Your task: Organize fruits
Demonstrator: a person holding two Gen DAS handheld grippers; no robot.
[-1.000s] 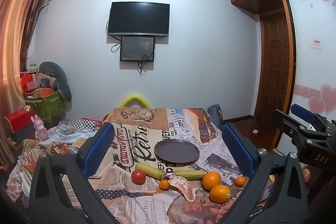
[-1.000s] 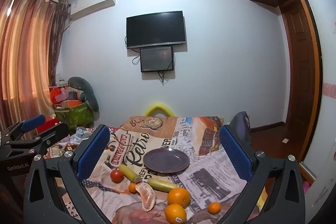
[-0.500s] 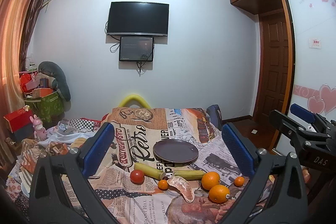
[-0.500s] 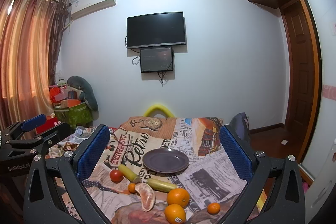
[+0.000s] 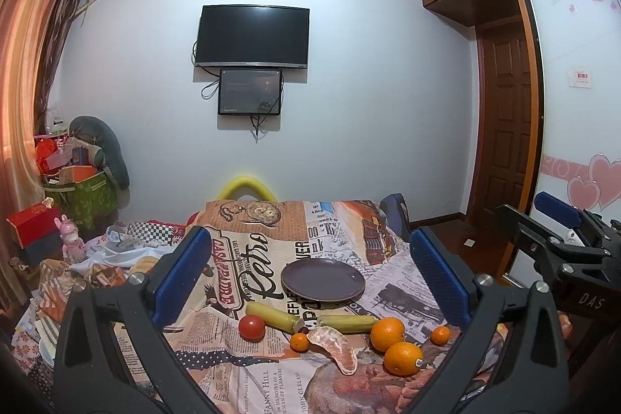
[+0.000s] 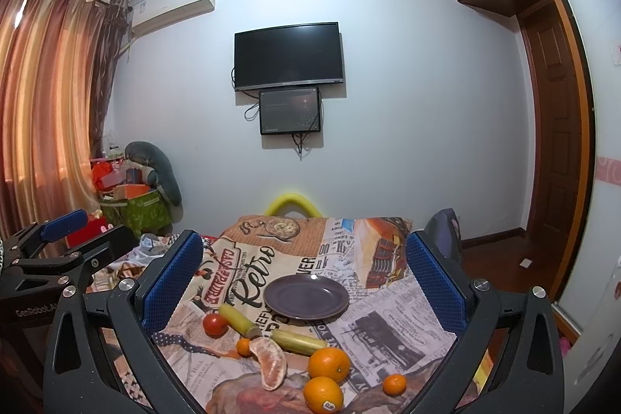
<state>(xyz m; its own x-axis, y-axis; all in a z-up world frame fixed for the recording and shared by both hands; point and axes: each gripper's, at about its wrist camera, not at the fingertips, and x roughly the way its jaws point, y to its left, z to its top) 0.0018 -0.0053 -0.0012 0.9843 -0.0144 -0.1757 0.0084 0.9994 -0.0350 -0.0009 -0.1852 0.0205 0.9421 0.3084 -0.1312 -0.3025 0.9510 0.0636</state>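
On a table with a newspaper-print cloth (image 5: pixel 240 258) lies an empty dark plate (image 5: pixel 323 279) (image 6: pixel 306 296). In front of it lie a red tomato (image 5: pixel 251 326) (image 6: pixel 215 324), two yellow-green stalk pieces (image 5: pixel 273 315) (image 6: pixel 298 337), a peeled citrus segment (image 5: pixel 335 348) (image 6: pixel 271 361), two large oranges (image 5: pixel 387 333) (image 6: pixel 329 363) and two small tangerines (image 5: pixel 299 341) (image 6: pixel 394 384). My left gripper (image 5: pixel 310 274) is open and empty, held back from the fruit. My right gripper (image 6: pixel 304 274) is open and empty too; it also shows at the right of the left wrist view (image 5: pixel 559 239).
A yellow arch (image 5: pixel 246 187) and a dark chair back (image 5: pixel 396 216) stand behind the table. Cluttered boxes, a green bag (image 5: pixel 83 196) and cloths lie to the left. A wooden door (image 5: pixel 504 127) and a wardrobe stand to the right. A TV hangs on the far wall.
Both views have shifted only slightly; the fruit and plate lie as before and both grippers stay open.
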